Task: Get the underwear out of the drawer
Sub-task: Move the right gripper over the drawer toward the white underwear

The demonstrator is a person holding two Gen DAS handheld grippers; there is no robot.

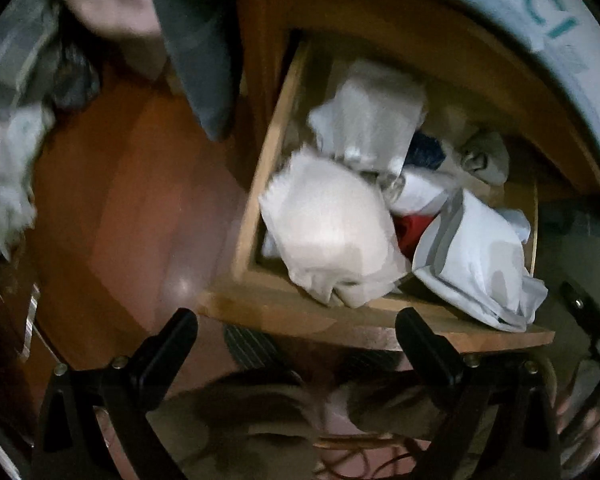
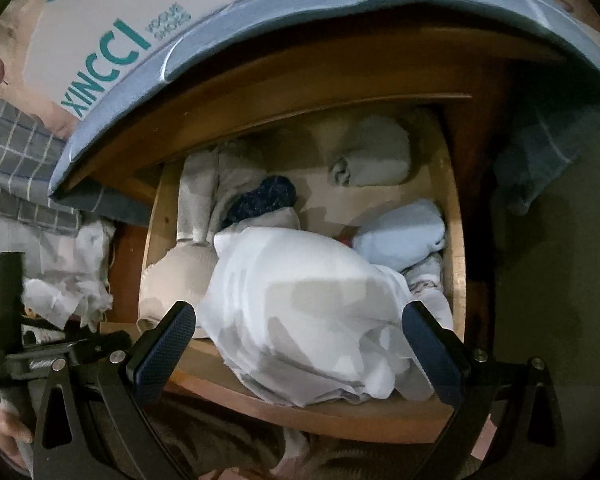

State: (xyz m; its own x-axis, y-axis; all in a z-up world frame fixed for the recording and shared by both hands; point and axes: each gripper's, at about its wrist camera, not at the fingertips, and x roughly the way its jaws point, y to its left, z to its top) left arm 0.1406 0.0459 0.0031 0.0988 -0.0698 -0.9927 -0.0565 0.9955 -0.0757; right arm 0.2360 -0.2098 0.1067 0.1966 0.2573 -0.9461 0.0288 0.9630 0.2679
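The wooden drawer (image 1: pixel 256 184) is pulled open and full of folded garments. A cream piece of underwear (image 1: pixel 332 228) lies at its front left, and a white piece (image 1: pixel 480 256) hangs over the front edge at right. My left gripper (image 1: pixel 296 344) is open and empty, above the drawer's front edge. In the right wrist view the white underwear (image 2: pixel 312 312) drapes over the drawer front (image 2: pixel 340 416). My right gripper (image 2: pixel 300 340) is open, its fingers on either side of that white cloth. The cream piece (image 2: pixel 176 280) lies to its left.
A grey-blue cloth with a white XINCCI bag (image 2: pixel 112 40) covers the cabinet top above the drawer. Rolled grey socks (image 2: pixel 372 156), a dark blue item (image 2: pixel 264 196) and a light blue garment (image 2: pixel 404 232) lie deeper inside. Clothes (image 1: pixel 8 168) are piled on the red-brown floor (image 1: pixel 132 208) left.
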